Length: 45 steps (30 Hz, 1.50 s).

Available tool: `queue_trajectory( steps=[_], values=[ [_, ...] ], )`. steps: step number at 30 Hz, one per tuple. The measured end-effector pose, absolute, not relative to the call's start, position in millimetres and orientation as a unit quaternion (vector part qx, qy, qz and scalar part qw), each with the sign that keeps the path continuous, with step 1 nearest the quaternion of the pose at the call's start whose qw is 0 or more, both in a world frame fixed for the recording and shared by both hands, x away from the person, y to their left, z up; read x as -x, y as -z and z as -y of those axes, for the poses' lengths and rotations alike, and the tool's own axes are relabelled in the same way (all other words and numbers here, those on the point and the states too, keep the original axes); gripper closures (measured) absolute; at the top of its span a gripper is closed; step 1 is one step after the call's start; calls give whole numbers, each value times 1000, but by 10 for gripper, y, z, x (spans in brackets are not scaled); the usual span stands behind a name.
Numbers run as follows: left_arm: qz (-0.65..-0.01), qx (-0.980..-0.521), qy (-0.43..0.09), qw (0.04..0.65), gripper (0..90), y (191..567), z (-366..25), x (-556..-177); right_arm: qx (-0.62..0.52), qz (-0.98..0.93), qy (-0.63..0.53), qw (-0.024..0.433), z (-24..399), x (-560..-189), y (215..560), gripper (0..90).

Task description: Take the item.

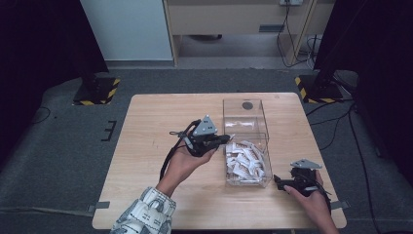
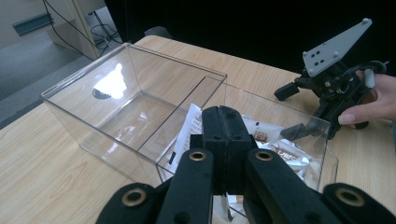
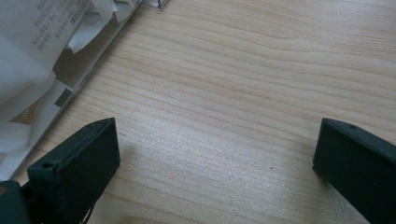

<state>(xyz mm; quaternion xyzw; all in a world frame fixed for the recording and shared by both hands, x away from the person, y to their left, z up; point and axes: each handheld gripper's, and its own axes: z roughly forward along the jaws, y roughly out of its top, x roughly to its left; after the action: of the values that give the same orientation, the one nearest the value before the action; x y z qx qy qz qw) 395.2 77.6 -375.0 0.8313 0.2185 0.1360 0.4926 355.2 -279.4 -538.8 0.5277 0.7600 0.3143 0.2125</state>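
Overhead camera faces forward-down; both tool cameras closely share the clear box [image 1: 246, 141].

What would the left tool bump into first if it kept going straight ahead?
Probably the clear plastic box: the shut left tool points at its near edge, just above the white packets in it. Depth is hard to judge.

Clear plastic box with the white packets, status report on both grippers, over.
Left gripper shut, empty, above the clear plastic two-compartment box. Right gripper open on the wooden table. White paper packets fill near compartment. Nothing obstructing.

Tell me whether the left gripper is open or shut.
Shut: the left gripper has its two black jaws pressed flat together, above the clear box.
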Motion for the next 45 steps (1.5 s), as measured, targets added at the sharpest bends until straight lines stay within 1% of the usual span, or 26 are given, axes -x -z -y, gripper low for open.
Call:
queue_trajectory(
  steps=[16,31,45],
  values=[
    [-233,-827,-146,490,900,3752,-980,-3995,-528,-760,-314,212,2794,-3552,5388,8],
    [-237,-830,-150,483,900,3793,-1041,-4024,-528,-760,-314,212,2794,-3552,5388,8],
    [-244,-837,-147,468,900,3915,-1078,-4065,-528,-760,-314,212,2794,-3552,5388,8]
  ],
)
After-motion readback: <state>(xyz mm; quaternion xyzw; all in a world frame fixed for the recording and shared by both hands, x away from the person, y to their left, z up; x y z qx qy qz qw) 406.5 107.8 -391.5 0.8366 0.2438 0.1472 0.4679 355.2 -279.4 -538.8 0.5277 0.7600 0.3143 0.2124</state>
